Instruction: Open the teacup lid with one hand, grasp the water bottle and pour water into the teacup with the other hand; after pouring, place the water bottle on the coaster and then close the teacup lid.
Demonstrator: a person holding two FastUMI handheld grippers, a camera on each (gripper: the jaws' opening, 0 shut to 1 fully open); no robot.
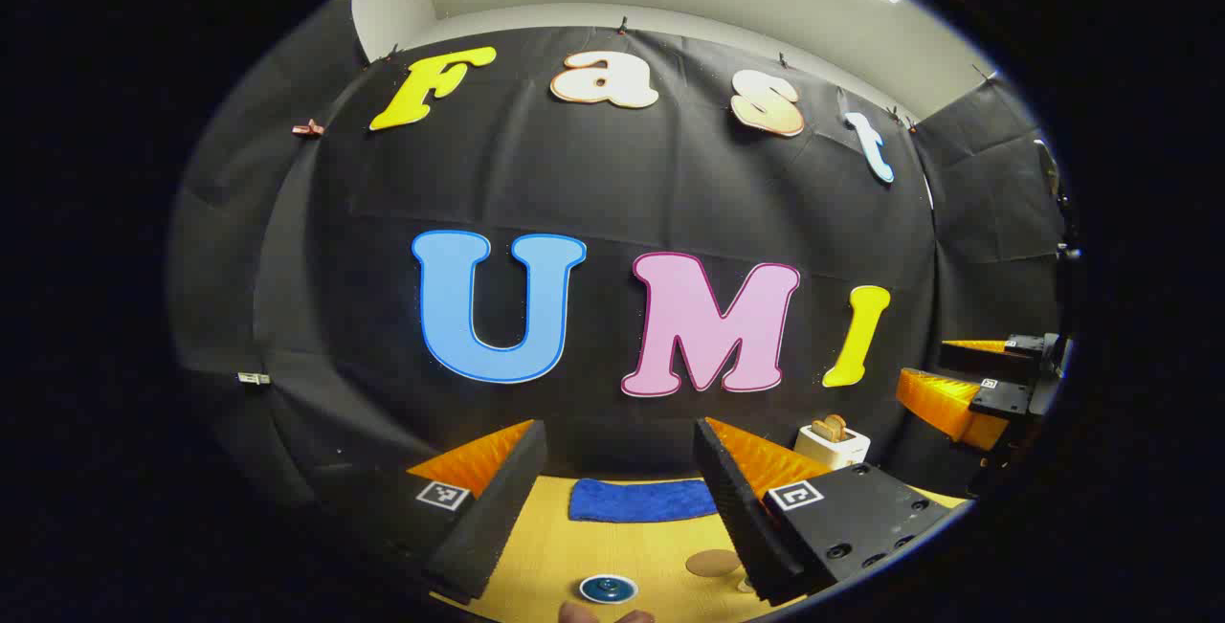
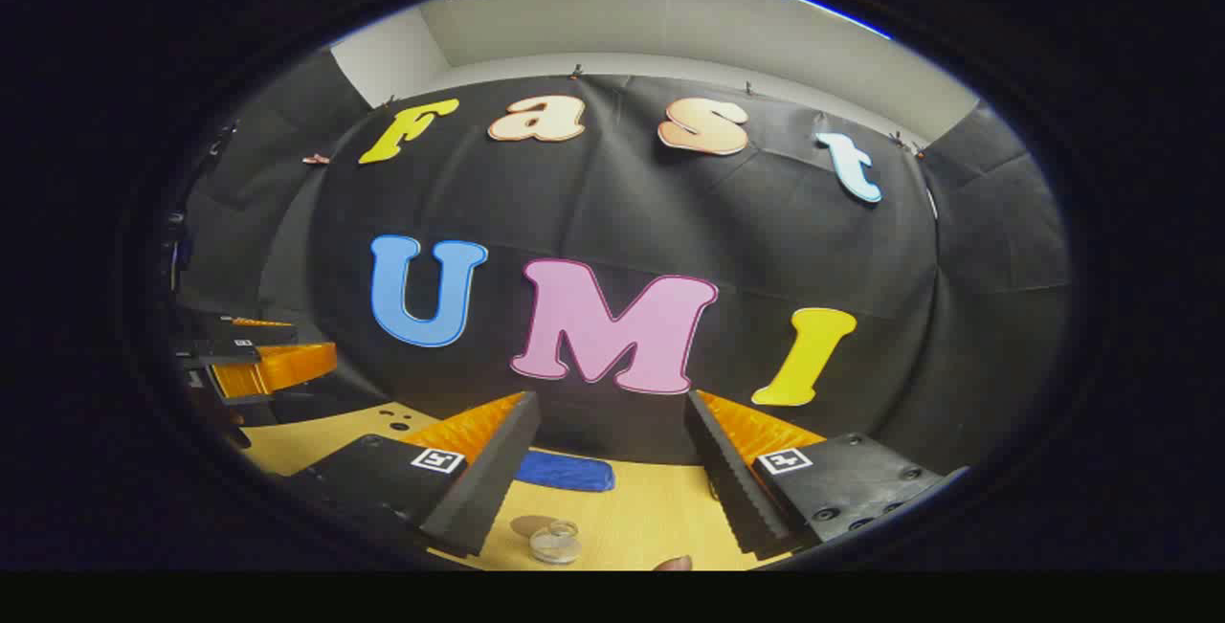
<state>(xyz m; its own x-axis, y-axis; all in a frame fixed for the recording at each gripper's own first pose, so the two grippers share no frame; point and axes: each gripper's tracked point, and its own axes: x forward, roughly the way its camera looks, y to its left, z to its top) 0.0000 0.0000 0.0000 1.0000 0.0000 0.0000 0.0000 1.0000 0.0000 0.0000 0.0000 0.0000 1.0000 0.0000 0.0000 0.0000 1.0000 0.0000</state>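
Overhead, both tongs (image 1: pixel 620 499) (image 2: pixel 612 470) spread, empty; yellow wooden table (image 1: pixel 632 546) (blue cloth (image 1: pixel 641 500) at back), black-draped walls.

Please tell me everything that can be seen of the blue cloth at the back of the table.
The blue folded cloth looks like soft, fuzzy towel fabric, a flat oblong. It lies on the yellow wooden table, close to the black booth wall, apart from the round brown coaster. Nothing lies on it and neither gripper touches it. In the right gripper view its near end is hidden behind a finger.
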